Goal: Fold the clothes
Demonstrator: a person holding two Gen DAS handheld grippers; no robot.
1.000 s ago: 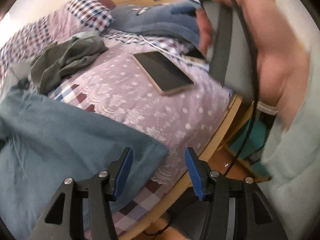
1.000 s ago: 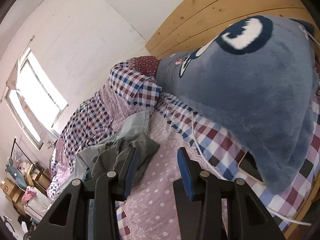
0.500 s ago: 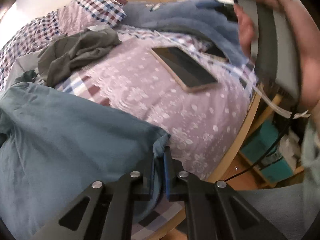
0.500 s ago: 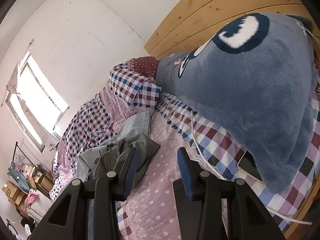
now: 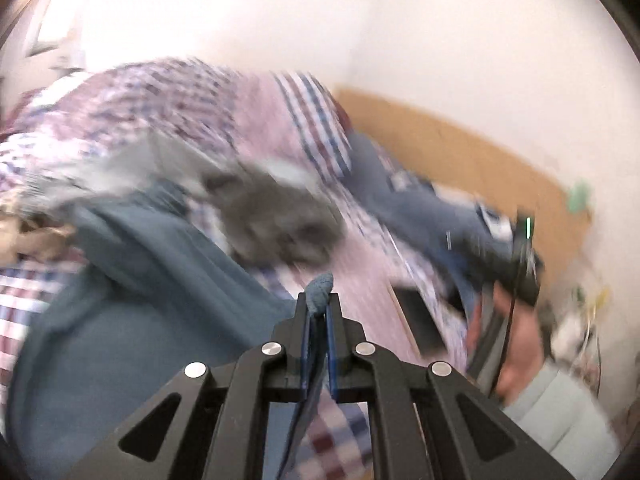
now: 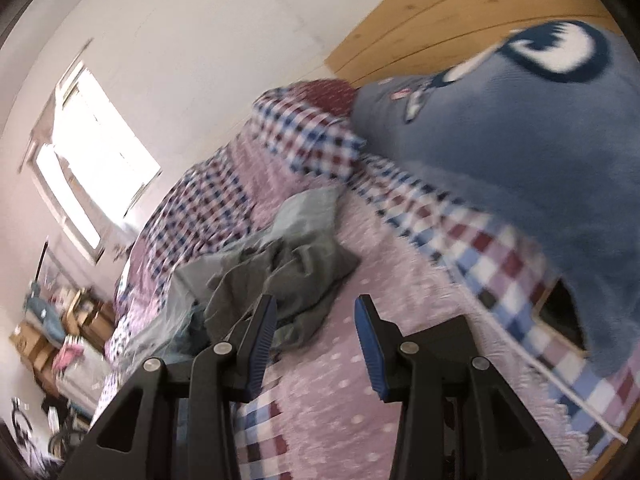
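A large teal garment (image 5: 132, 320) lies spread over the bed in the left wrist view. My left gripper (image 5: 318, 308) is shut on a bunched corner of it, and a tuft of teal cloth sticks out above the fingertips. A crumpled grey-green garment (image 5: 276, 220) lies beyond it; in the right wrist view this grey-green garment (image 6: 280, 276) sits just past my right gripper (image 6: 316, 320), which is open and holds nothing above the pink dotted bedspread (image 6: 360, 380).
A big blue plush pillow (image 6: 520, 152) lies against the wooden headboard (image 6: 460, 4). A phone (image 5: 420, 320) and a white cable (image 6: 580, 396) lie on the bedspread near the bed's edge. A person's hand (image 5: 516, 356) holds the other gripper at right. A checked quilt (image 6: 208, 208) is heaped behind.
My left gripper went from open to shut on the teal garment's corner, then lifted and swung so the view tilts up, blurred. The right gripper stayed open and shifted slightly.
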